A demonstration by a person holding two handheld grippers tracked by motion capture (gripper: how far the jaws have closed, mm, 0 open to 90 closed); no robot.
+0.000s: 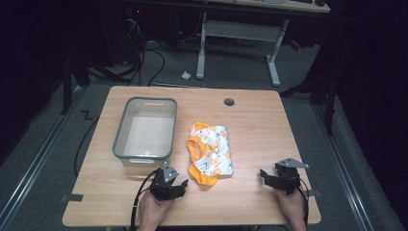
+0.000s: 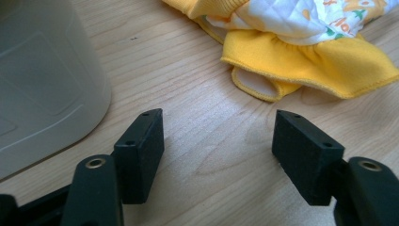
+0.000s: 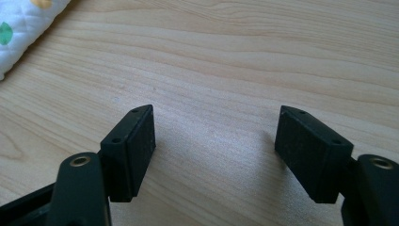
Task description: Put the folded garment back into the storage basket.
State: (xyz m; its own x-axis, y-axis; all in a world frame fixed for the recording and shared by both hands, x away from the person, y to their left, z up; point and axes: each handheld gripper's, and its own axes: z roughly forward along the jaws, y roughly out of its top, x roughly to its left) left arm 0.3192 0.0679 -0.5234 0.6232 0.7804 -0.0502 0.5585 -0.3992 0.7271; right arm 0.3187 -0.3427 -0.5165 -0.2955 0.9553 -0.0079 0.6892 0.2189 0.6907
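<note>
Seen from the high view: two hands in from the near edge of the wooden desk [image 1: 250, 115], each wrapped around a black gripper. Left gripper [image 1: 179, 187] low on the wood near the near edge, angled toward the far right, jaws spread and holding nothing, just short of the orange hem of a folded child's garment [image 1: 211, 154]. Garment flat near the middle of the desk — white quilted print with orange trim — just right of a grey plastic tub [image 1: 144, 129] on the left half. Right gripper [image 1: 263, 174] near the near-right corner, pointed left, well apart from the garment, grey plate on top, cable trailing back along the wrist.

From the left gripper view: left gripper [image 2: 219, 141] with jaws wide over bare wood, garment [image 2: 310, 56] close ahead with its yellow-orange hem untouched, tub [image 2: 47, 84] wall rising at the left.

From the right gripper view: right gripper [image 3: 216, 141] likewise spread over bare wood, nothing between the pads — a corner of the garment [image 3: 23, 28] at the upper left.
</note>
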